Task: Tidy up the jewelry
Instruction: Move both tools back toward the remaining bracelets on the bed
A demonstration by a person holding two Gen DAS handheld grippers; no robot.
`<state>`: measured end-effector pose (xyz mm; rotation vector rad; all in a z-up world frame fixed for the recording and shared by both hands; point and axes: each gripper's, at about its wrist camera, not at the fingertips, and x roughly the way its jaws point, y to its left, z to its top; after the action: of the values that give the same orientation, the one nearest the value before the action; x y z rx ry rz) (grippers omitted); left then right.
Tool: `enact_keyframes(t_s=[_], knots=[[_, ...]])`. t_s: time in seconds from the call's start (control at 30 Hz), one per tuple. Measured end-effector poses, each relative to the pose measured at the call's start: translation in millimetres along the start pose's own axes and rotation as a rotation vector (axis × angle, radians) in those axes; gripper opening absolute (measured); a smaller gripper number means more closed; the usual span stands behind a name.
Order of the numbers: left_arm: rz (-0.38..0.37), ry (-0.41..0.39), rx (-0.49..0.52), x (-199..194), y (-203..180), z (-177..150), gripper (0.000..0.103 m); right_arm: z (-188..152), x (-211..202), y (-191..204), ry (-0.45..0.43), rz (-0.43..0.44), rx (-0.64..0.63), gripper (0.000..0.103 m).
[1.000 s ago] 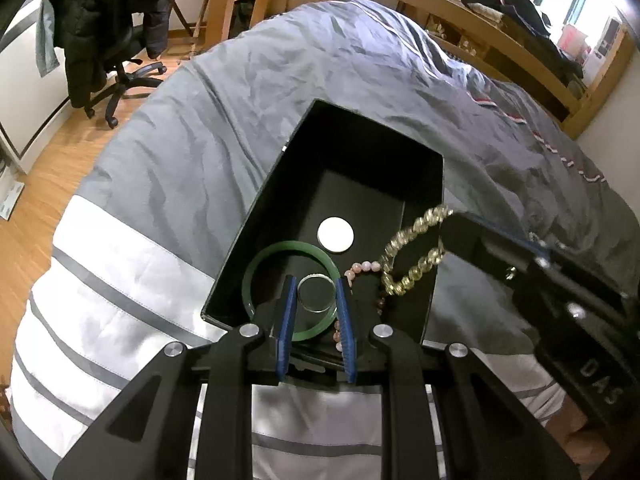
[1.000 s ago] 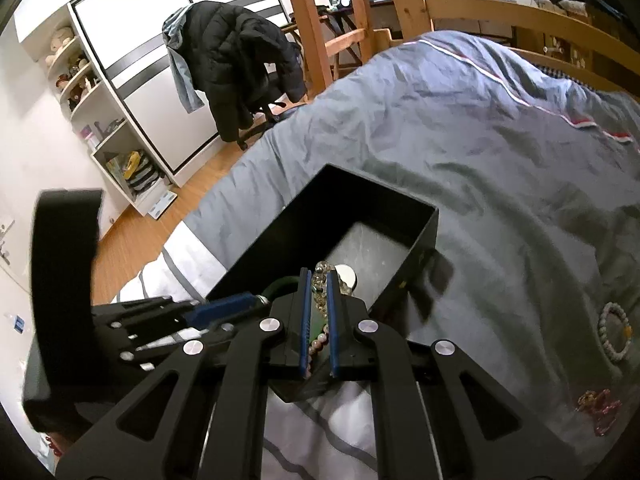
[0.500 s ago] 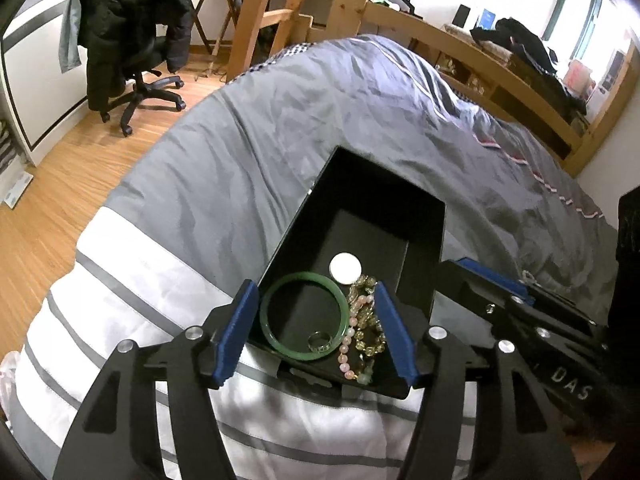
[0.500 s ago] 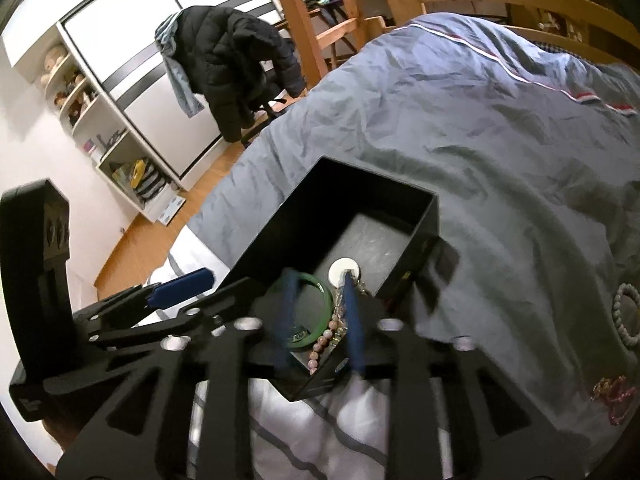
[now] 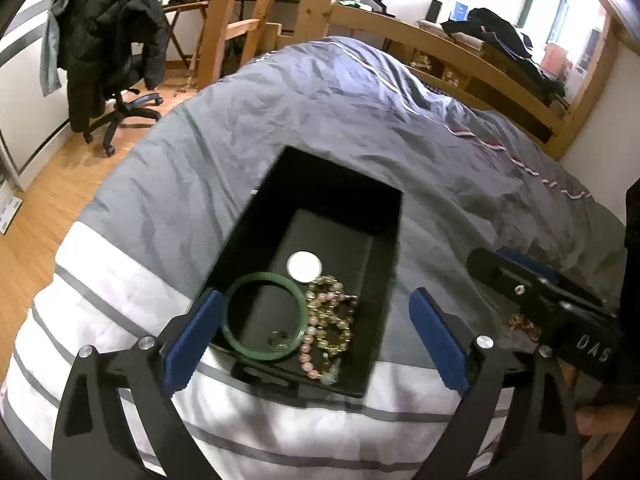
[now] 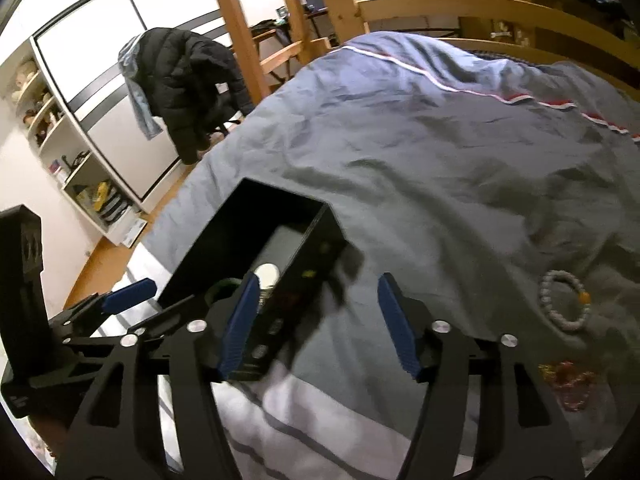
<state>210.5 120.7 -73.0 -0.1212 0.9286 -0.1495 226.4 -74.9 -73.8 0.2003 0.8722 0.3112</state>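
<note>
A black open box stands on the grey duvet. In it lie a green bangle, a small ring, a yellow and pink bead string and a white disc. My left gripper is open and empty, just in front of the box's near end. My right gripper is open and empty, to the right of the box. A white bead bracelet and a red-gold piece lie on the duvet at the right.
The bed has a wooden frame and ladder posts. An office chair with a black jacket stands on the wooden floor at the left. Shelves line the left wall. The right gripper's body shows in the left wrist view.
Both grippers have opened: the left let go of the ring, the right let go of the bead string, and both now lie in the box. Both grippers pulled back; the right swung to the right.
</note>
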Motion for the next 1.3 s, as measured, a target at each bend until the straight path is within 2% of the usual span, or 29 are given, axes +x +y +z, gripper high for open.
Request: enact_keyframes(t_s=[0.2,0.27,0.6,0.87,1.0,1.3], knots=[[-0.007,0.012,0.071,7,-26,-8,0.093,-5,-21,-29,-0.019,-0.064,0.012,0.069],[-0.014,0.018,0.08,9,-34,-12,0.093,-8,-29,-39,-0.029,-0.083,0.02,0.075],[-0.013,0.042,0.227,25,-88,-37,0.093,-36,-75,-88,-0.059,-0.207,0.015,0.076],[-0.014,0.009,0.312,23,-117,-49,0.093,-65,-103,-126,-0.055,-0.285,0.037,0.076],[-0.05,-0.016,0.348,20,-136,-51,0.093,-84,-112,-141,-0.048,-0.32,0.052,0.076],[-0.141,-0.018,0.448,49,-198,-60,0.092,-121,-106,-165,0.009,-0.333,0.096,0.056]])
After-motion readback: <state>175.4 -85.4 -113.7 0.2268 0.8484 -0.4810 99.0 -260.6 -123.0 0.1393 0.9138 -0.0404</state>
